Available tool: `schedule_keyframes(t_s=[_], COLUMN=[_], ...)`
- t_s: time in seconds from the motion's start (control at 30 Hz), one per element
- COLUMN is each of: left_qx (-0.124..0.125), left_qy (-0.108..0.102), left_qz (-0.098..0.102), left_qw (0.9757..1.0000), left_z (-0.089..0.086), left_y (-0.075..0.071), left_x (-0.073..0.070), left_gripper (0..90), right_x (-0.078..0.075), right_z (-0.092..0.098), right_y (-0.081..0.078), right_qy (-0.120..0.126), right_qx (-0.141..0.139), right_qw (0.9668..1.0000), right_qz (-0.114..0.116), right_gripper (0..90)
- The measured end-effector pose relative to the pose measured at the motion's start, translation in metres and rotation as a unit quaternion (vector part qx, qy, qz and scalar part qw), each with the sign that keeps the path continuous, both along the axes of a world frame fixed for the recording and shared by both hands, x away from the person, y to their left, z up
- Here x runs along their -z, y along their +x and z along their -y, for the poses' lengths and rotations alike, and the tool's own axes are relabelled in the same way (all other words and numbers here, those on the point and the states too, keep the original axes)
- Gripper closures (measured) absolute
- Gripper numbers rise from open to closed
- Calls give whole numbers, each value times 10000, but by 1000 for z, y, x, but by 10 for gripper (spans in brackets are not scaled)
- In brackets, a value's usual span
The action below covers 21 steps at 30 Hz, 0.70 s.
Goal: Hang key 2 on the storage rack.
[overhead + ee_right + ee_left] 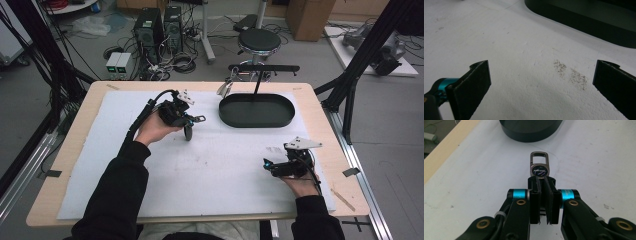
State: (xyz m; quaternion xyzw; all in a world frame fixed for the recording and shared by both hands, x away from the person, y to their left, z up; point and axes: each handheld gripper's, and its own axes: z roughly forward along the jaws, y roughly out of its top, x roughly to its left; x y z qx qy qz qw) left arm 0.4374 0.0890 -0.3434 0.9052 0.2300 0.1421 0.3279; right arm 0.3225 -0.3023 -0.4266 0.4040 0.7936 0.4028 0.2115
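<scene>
- Left gripper (541,182) has its jaws clamped on a metal keychain clip (539,165), near the black oval tray (256,111).
- Right gripper (541,75) hovers over the white mat (210,165), jaws wide apart.

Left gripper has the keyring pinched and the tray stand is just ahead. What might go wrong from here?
1. The left gripper pinches the keyring only at its lower end; most of it sticks out past the jaws, so it might twist or slip.
2. A clip already hangs by the stand over the tray; the keyring could knock it.
3. The right gripper rests open and apart, so it couldn't steady anything.
</scene>
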Motion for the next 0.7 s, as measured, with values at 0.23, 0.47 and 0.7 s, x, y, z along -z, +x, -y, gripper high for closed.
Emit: schedule_keyframes(t_s=[0.23, 0.47, 0.7], left_qx=[86, 181, 171], left_qy=[-1, -65, -106], left_qz=[79, 279, 403], left_qw=[9999, 9994, 9990], left_z=[10, 19, 26], left_y=[8, 13, 17], left_x=[-13, -32, -46], left_gripper=[836, 836, 836], right_x=[0, 1, 1], right_z=[0, 0, 0], right_y=[1, 1, 1], right_qy=[-5, -21, -20], right_qx=[7, -4, -6], right_qw=[10000, 10000, 10000], right_qz=[-9, -15, -4], right_gripper=[7, 7, 7])
